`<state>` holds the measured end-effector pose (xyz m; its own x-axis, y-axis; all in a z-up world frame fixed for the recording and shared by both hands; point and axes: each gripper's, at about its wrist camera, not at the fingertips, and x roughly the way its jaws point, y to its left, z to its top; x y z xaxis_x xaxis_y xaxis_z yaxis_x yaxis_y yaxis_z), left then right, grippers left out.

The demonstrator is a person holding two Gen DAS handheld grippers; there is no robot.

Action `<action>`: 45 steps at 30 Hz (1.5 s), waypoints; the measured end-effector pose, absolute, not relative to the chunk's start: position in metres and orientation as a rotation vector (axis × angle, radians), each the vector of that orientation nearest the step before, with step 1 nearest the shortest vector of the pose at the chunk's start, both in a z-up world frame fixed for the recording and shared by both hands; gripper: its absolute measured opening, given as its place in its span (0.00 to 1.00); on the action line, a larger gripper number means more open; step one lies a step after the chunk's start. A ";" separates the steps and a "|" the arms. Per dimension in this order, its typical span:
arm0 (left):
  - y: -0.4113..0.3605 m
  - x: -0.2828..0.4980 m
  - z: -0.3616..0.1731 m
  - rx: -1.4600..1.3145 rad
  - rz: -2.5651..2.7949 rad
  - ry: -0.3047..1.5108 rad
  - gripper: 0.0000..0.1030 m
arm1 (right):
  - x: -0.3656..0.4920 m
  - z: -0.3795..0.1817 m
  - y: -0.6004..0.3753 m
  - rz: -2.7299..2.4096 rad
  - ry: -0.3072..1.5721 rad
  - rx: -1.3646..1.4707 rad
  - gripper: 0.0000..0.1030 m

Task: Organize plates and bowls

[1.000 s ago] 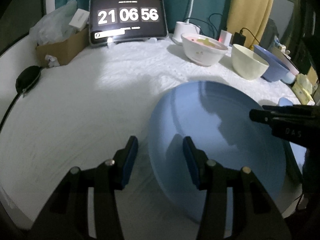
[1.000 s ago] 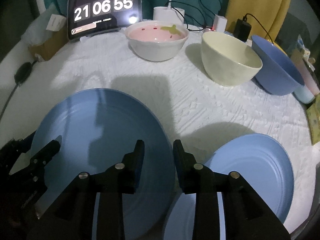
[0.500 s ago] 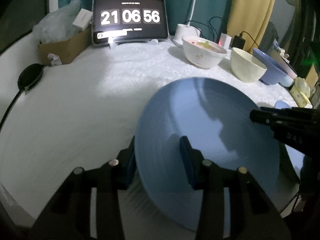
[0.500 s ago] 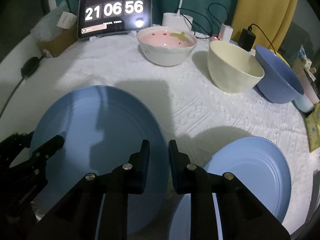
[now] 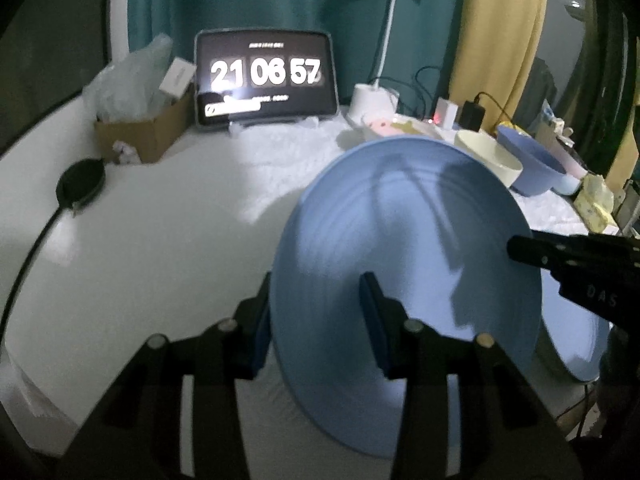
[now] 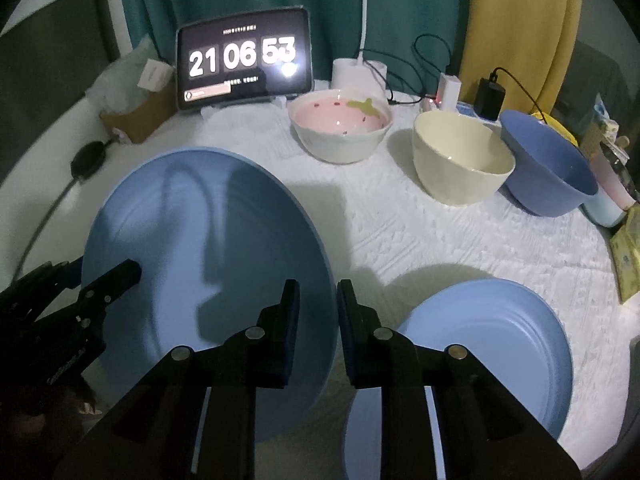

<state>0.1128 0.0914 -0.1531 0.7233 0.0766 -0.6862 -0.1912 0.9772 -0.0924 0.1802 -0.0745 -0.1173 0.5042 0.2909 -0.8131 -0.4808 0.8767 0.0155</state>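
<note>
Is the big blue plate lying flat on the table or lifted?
Lifted and tilted. The big blue plate is clamped at opposite rims by the left gripper and the right gripper, its far edge raised.

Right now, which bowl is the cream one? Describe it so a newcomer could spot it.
Start at the clock tablet at the back of the white table. Three bowls line up to its right; the cream bowl is the middle one, plain pale yellow between the pink-lined bowl and the blue bowl.

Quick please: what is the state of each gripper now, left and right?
Left gripper: closed on the rim of the big blue plate.
Right gripper: closed on the opposite rim of the same plate.
</note>
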 end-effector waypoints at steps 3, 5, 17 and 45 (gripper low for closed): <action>0.085 0.111 -0.147 -0.151 0.143 0.736 0.41 | 0.178 -0.109 -0.080 0.463 0.912 -0.213 0.21; 0.082 0.110 -0.144 -0.147 0.141 0.731 0.41 | 0.177 -0.104 -0.084 0.456 0.899 -0.205 0.21; 0.048 0.110 -0.123 -0.099 0.117 0.708 0.41 | 0.171 -0.085 -0.117 0.439 0.849 -0.147 0.21; -0.061 0.139 -0.125 0.009 -0.010 0.786 0.41 | 0.175 -0.092 -0.231 0.324 0.843 -0.002 0.21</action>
<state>0.1385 -0.0608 -0.1253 0.7068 -0.0056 -0.7073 0.0126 0.9999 0.0047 0.1750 -0.2309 -0.0924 0.6190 0.2814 -0.7333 -0.2827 0.9509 0.1263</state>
